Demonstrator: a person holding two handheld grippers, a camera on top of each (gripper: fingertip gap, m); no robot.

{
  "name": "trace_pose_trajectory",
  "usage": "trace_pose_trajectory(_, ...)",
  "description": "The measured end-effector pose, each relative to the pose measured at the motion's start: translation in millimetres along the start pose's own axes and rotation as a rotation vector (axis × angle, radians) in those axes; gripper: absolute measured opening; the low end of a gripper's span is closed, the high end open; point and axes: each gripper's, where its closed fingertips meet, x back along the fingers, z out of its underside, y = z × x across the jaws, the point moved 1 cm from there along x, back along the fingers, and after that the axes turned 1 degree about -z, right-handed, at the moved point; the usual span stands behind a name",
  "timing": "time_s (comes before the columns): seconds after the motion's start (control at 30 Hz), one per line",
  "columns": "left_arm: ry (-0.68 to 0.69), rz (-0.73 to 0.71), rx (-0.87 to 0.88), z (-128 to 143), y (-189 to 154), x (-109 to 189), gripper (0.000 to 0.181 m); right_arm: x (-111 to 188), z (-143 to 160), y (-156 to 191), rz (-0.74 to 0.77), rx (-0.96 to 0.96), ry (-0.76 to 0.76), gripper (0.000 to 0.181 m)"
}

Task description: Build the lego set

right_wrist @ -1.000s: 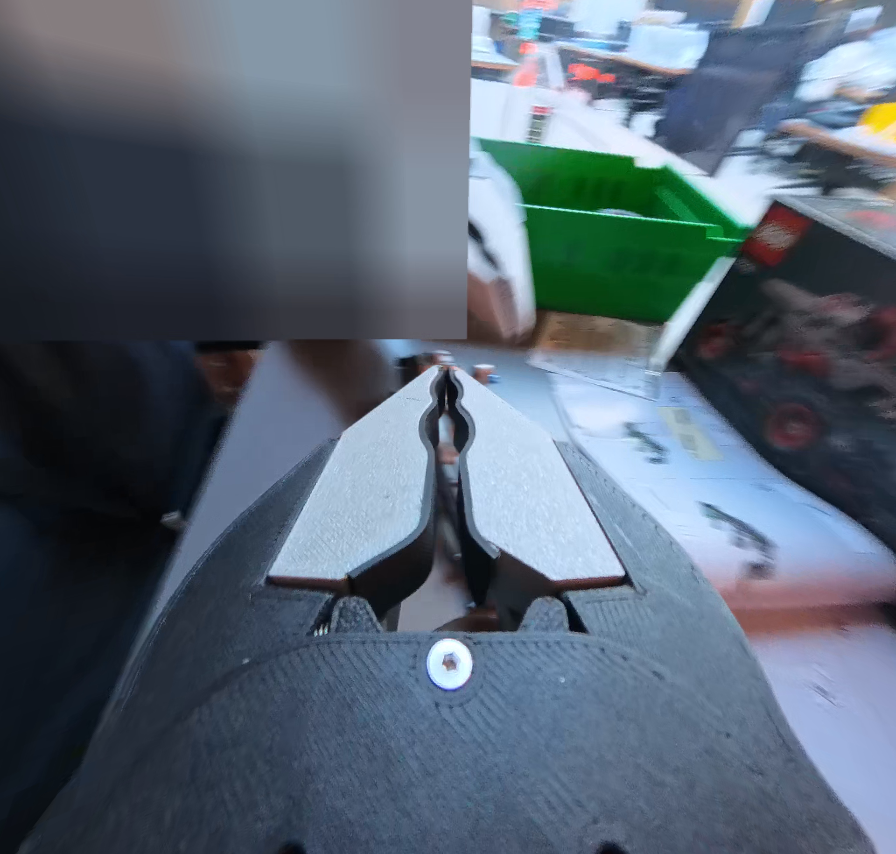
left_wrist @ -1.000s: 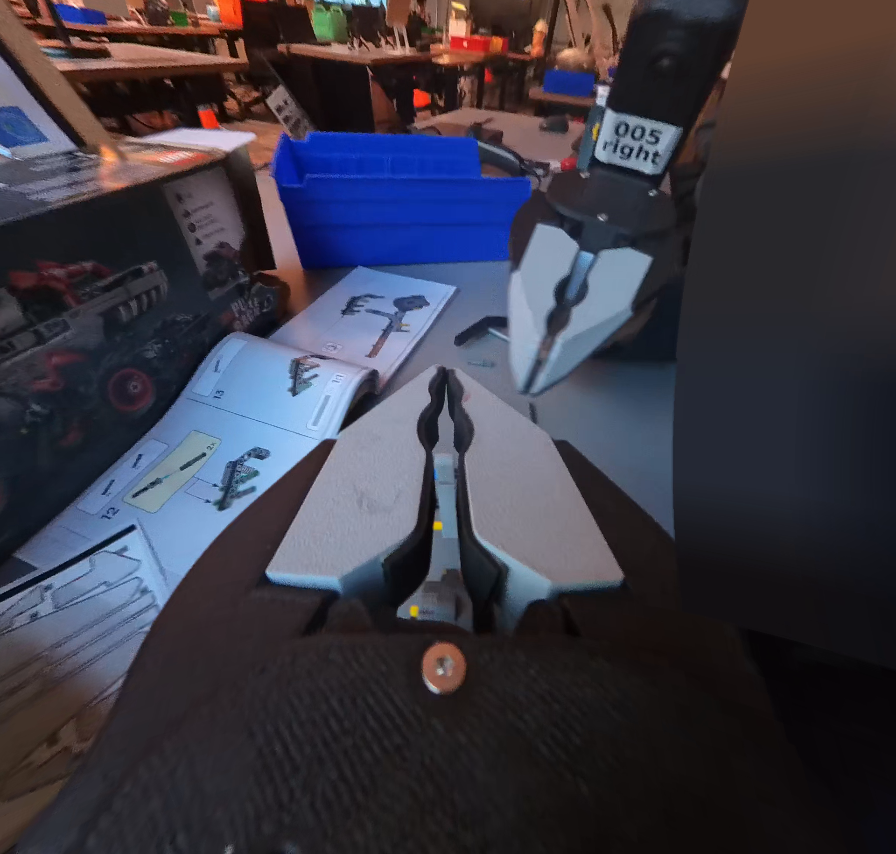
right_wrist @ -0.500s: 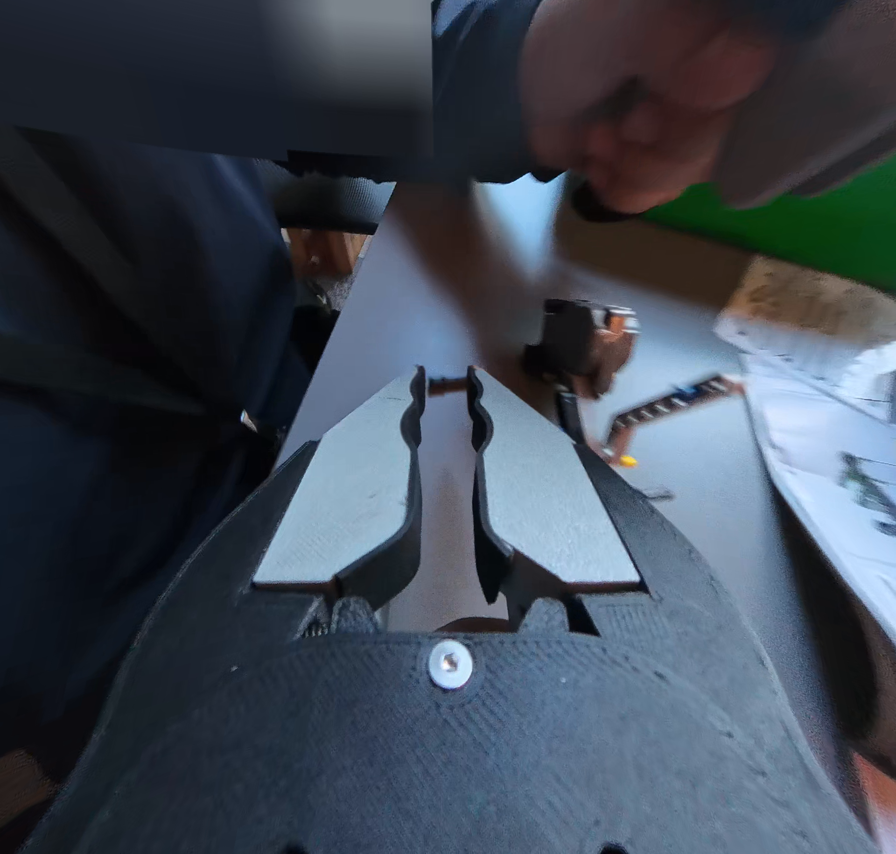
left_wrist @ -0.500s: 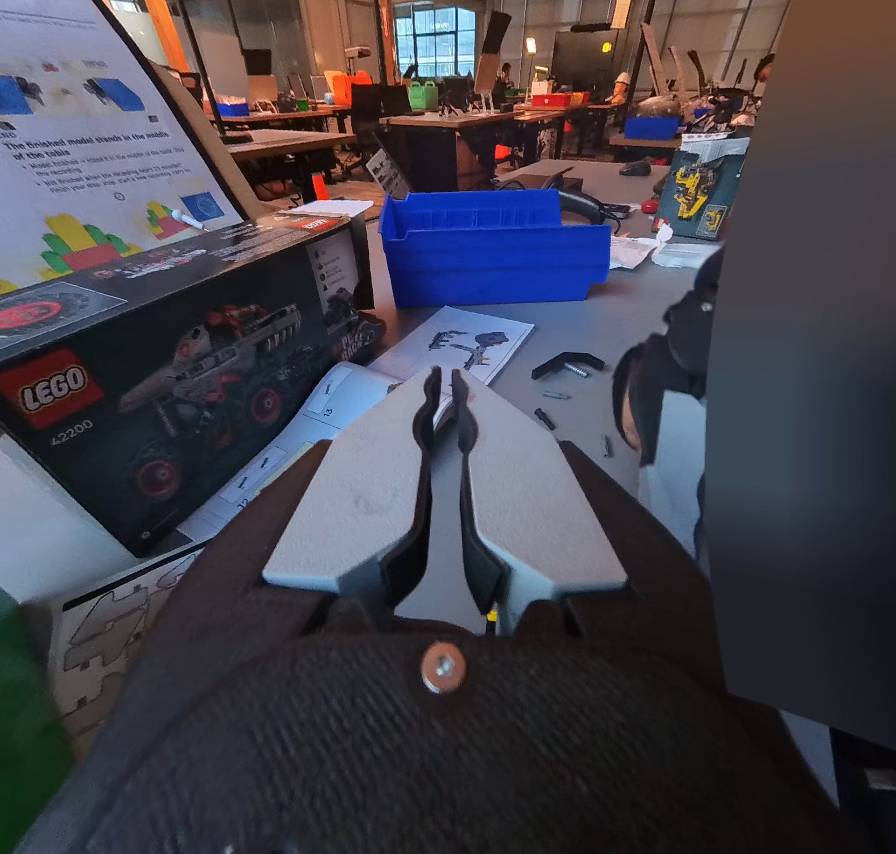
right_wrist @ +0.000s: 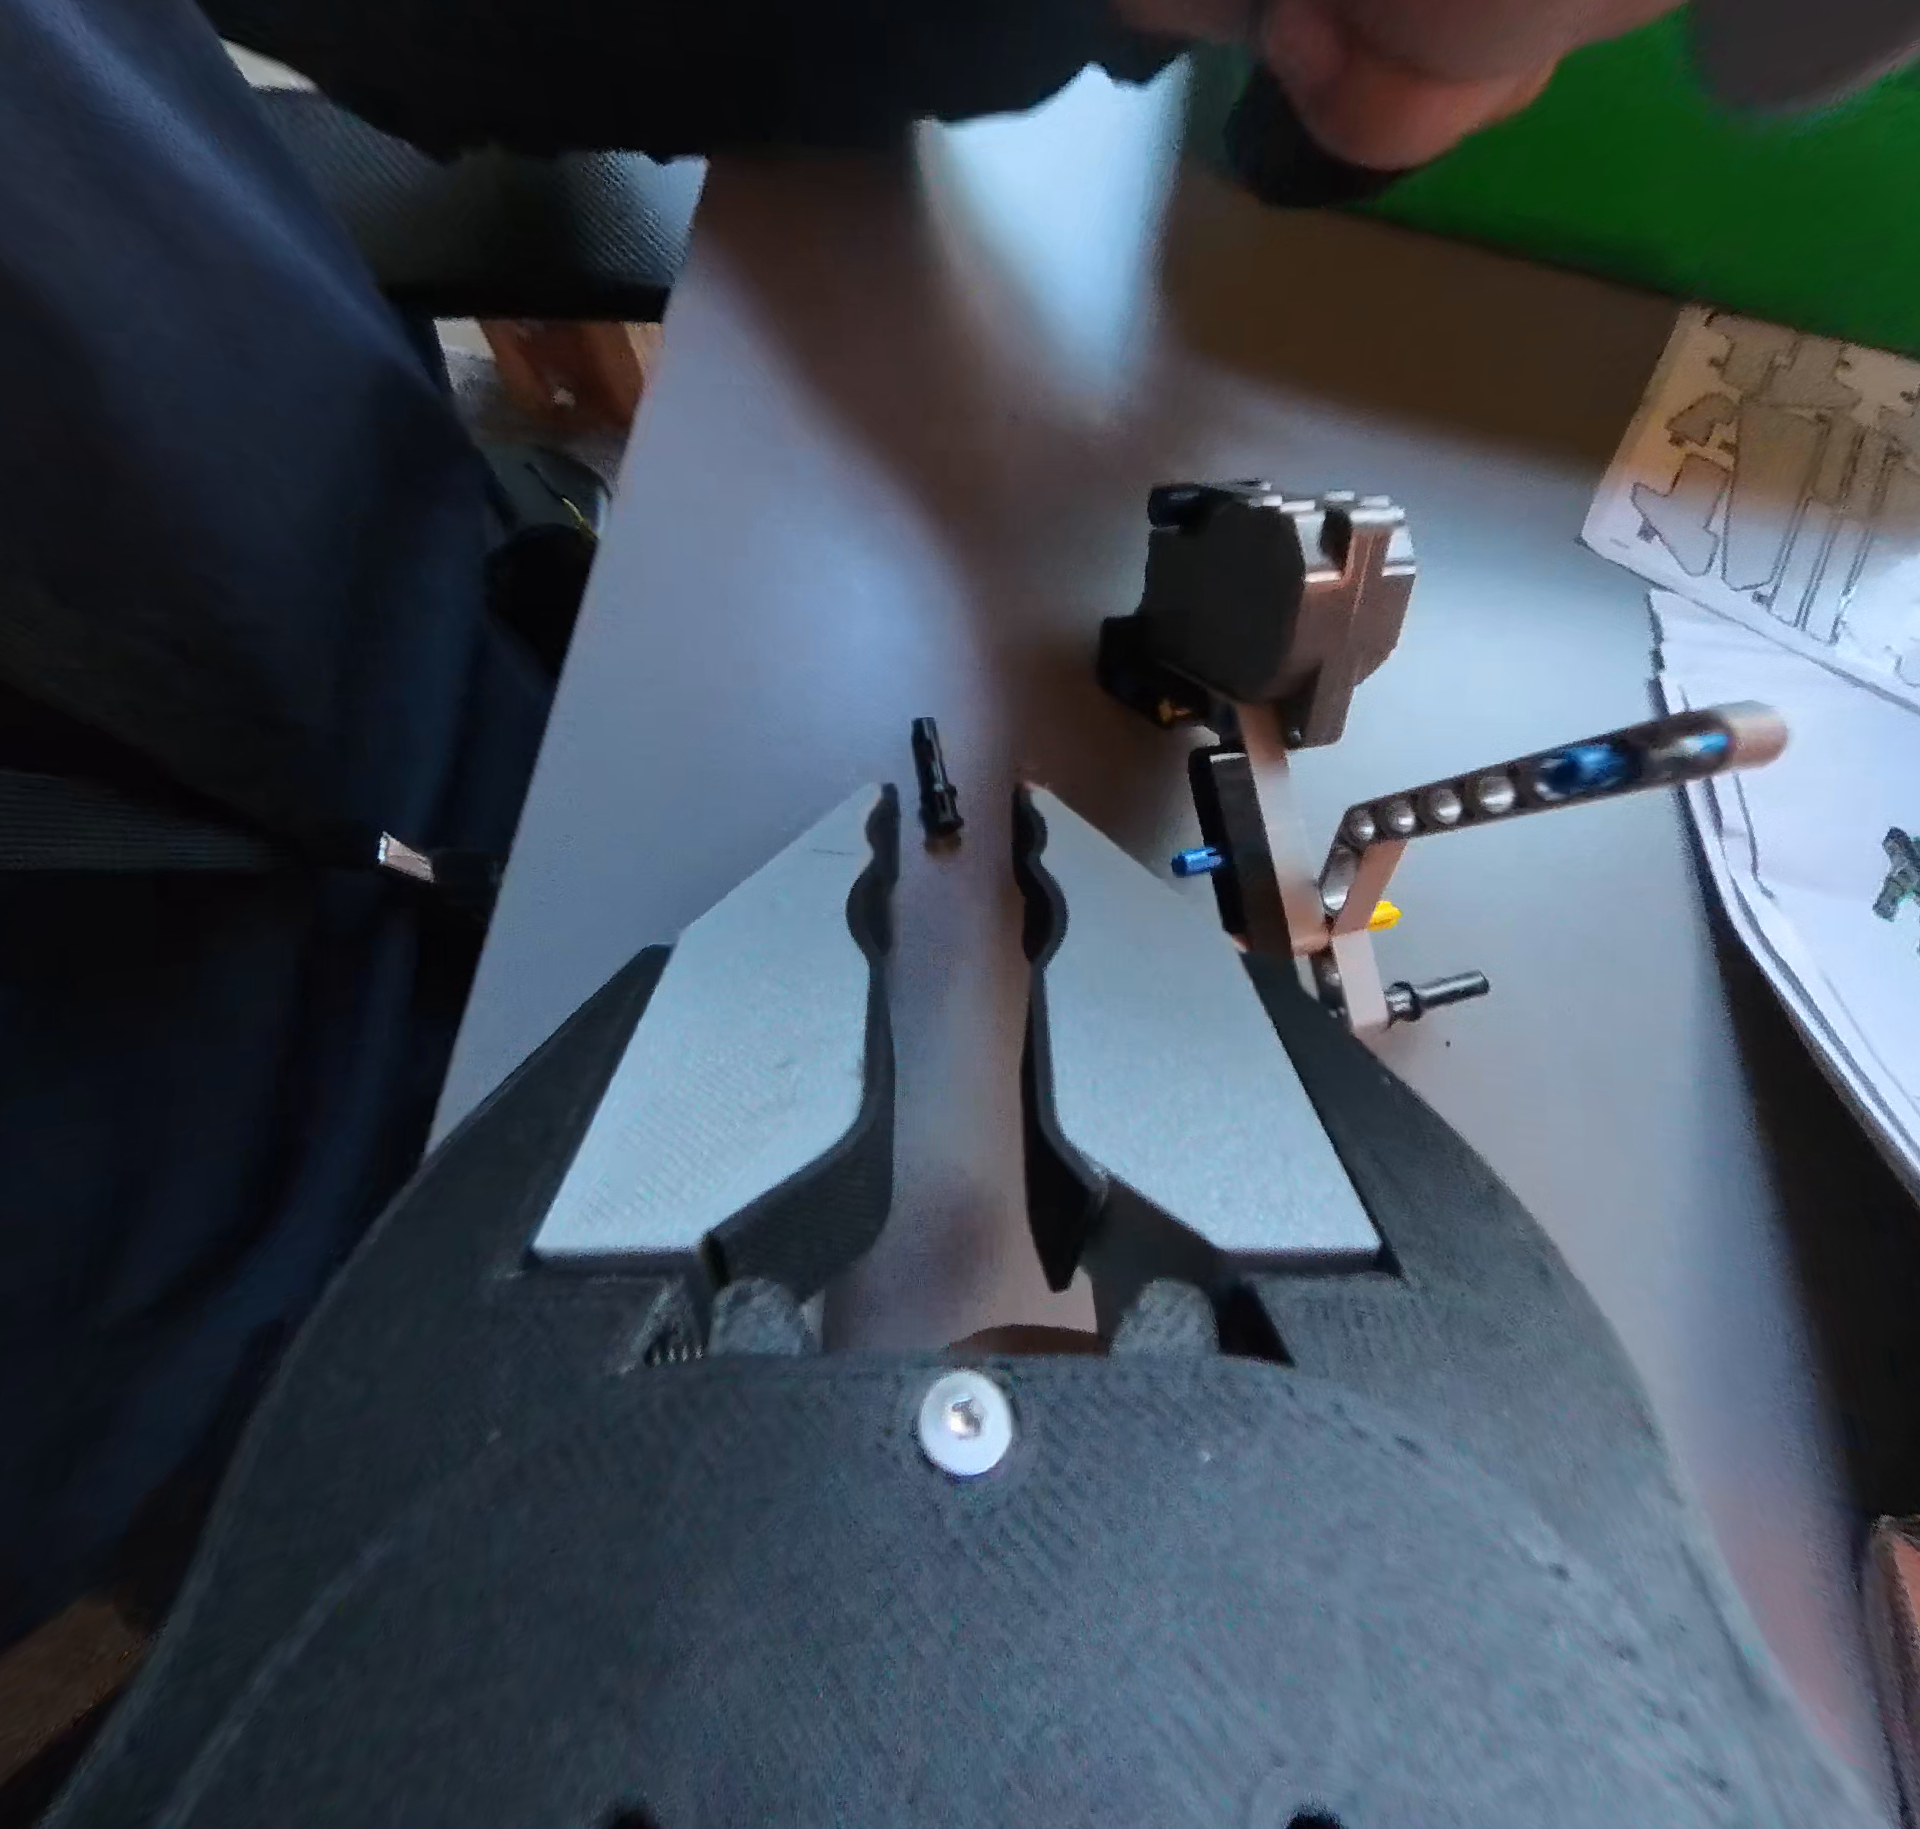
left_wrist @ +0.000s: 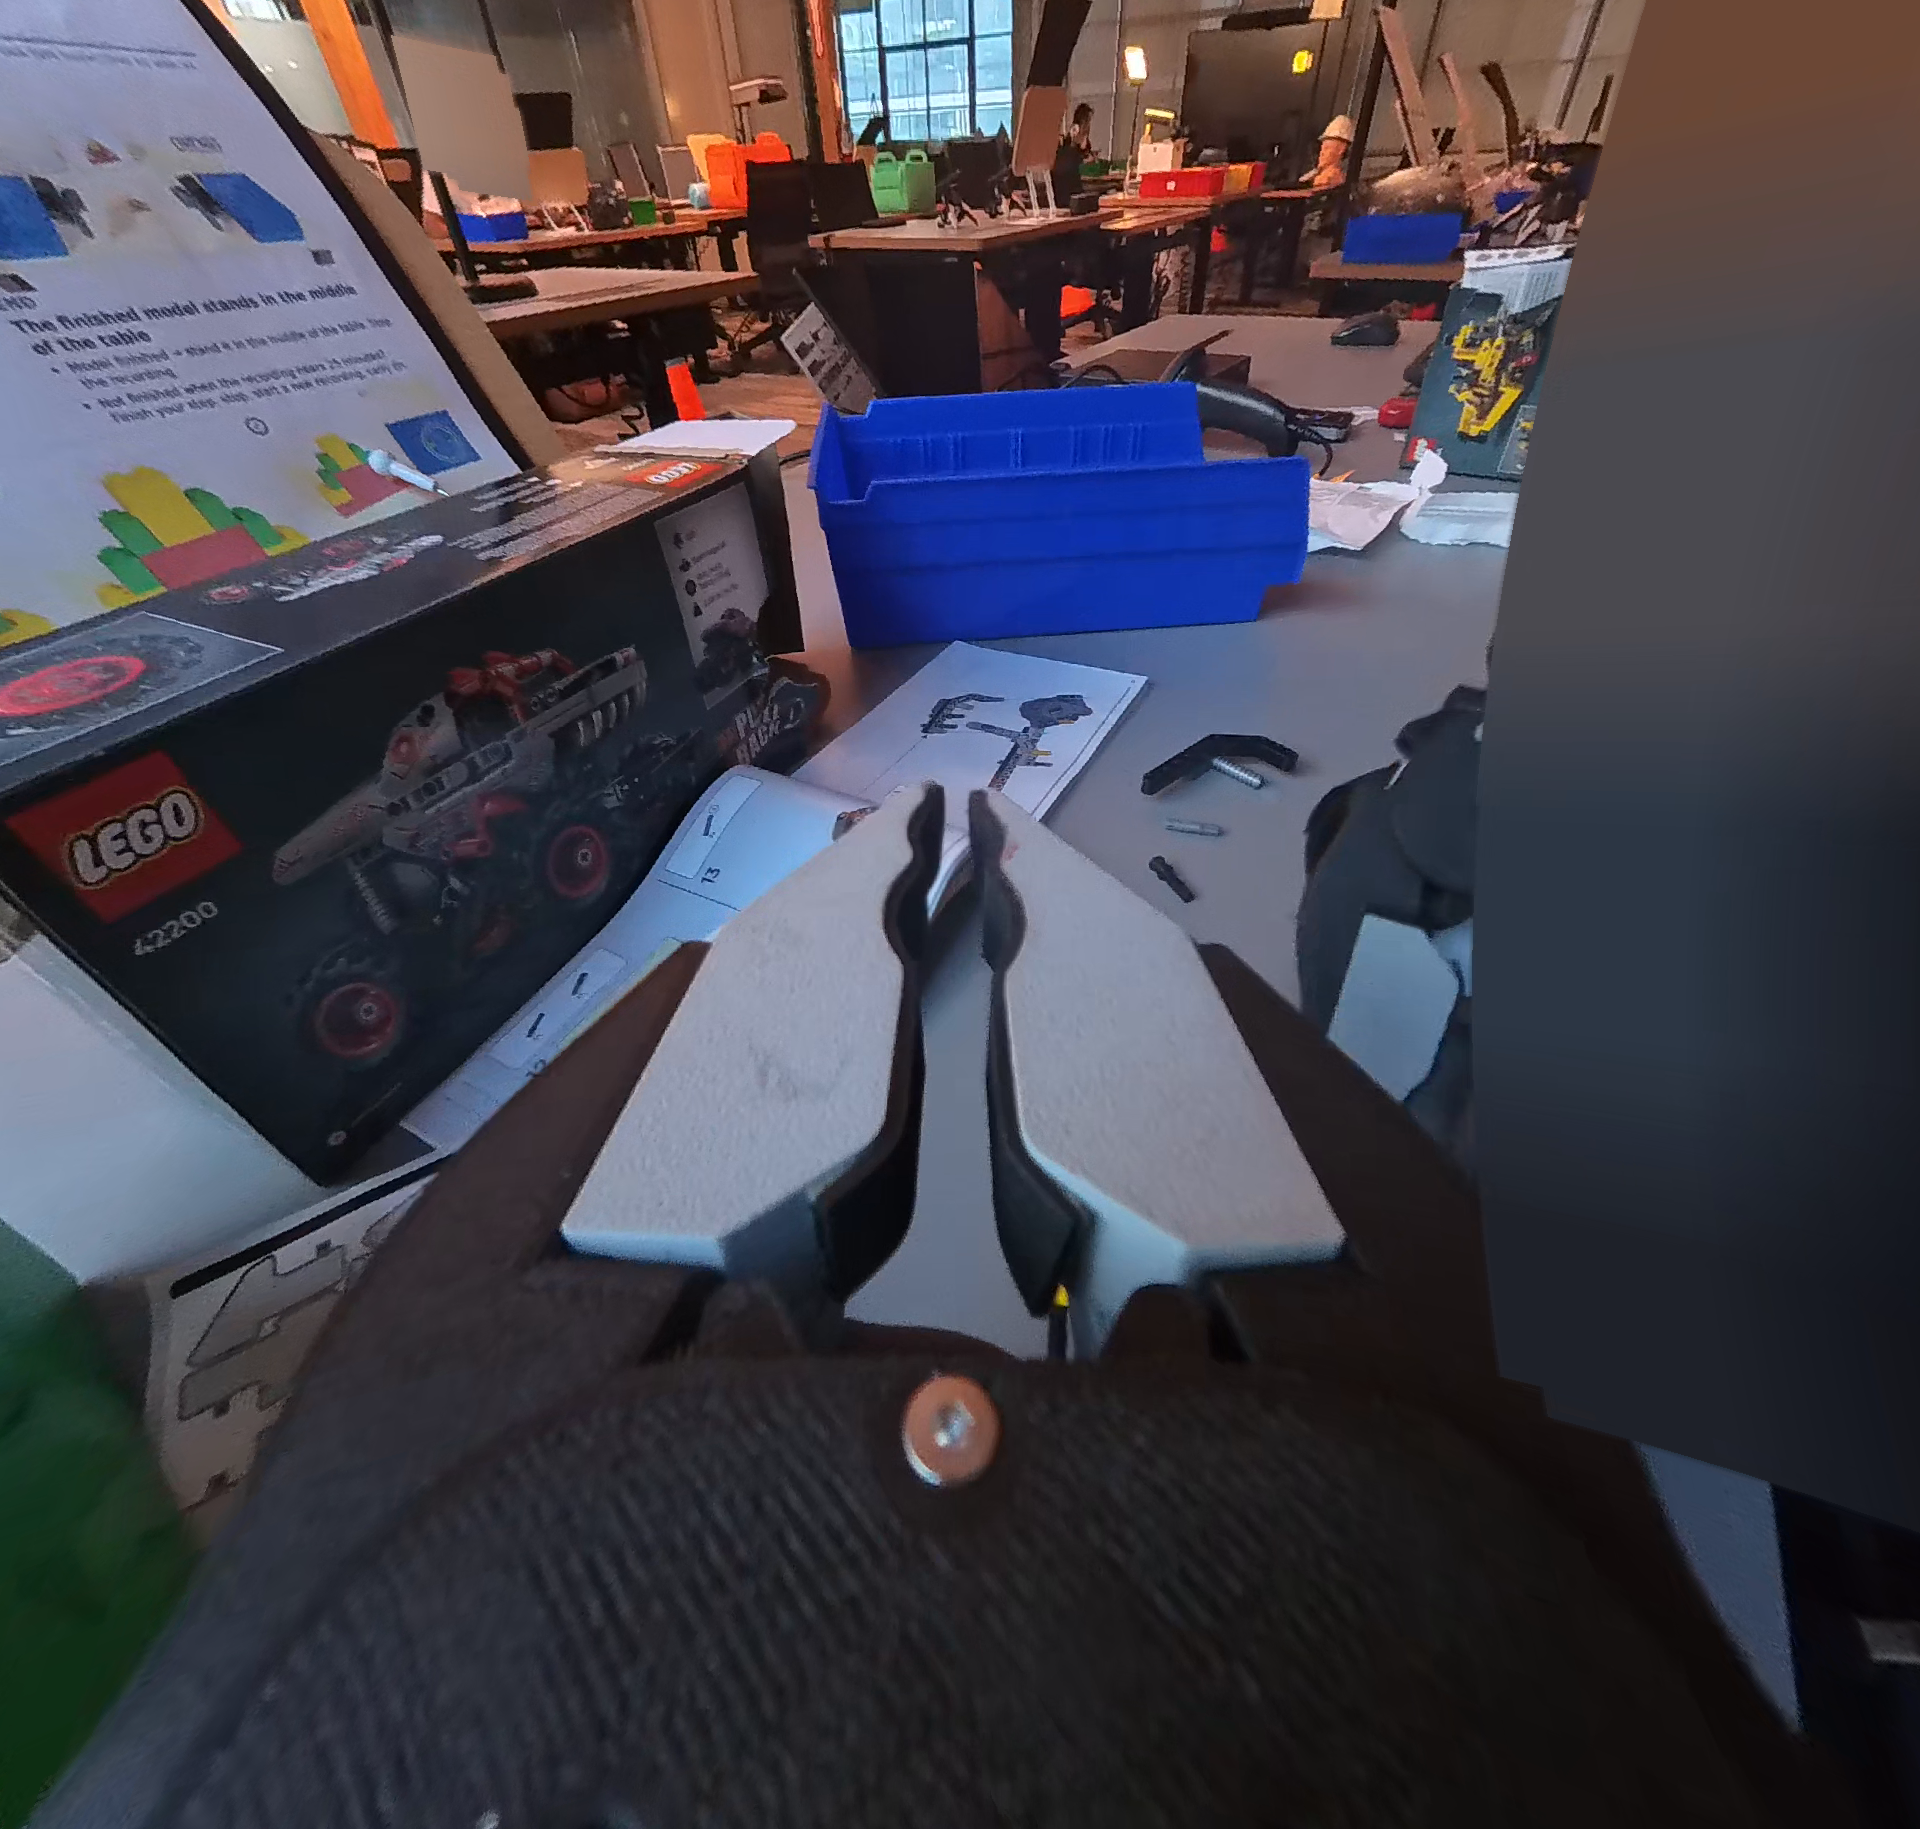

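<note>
- Right claw (right_wrist: 954, 790) spread, empty, poised over small black pin (right_wrist: 934, 777) lying loose on grey table (right_wrist: 790, 553); could skitter away if clipped off-centre by one finger.
- Near the table's front edge, so a flicked pin could drop to the floor.
- Just right: half-built model (right_wrist: 1288, 730), pegs jutting, easily knocked by a wide sweep.
- Left claw (left_wrist: 956, 811) slightly parted, holding nothing, above instruction booklet (left_wrist: 987, 730).
- Beyond: loose pieces (left_wrist: 1218, 759) scattered on bare tabletop, open room between.
- Farther: set box (left_wrist: 343, 844) left, blue bin (left_wrist: 1049, 543) behind, hemming the workspace.
</note>
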Motion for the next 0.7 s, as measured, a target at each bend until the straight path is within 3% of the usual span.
trace_pose_trajectory(0.2,0.011,0.032,-0.032,1,-10,-1,0.002,-6,4,4,-0.013,0.038,0.038,0.005)
trace_pose_trajectory(0.37,0.076,0.139,-0.095,10,-30,-2,0.007,-2,7,1,-0.009,0.052,0.04,0.004)
trace_pose_trajectory(0.57,0.196,0.265,-0.289,33,-64,0,0.012,58,-1,-34,0.14,0.07,-0.067,0.004)
trace_pose_trajectory(0.7,0.249,0.251,-0.337,45,-73,-9,0.018,76,-5,-44,0.215,0.068,-0.091,0.003)
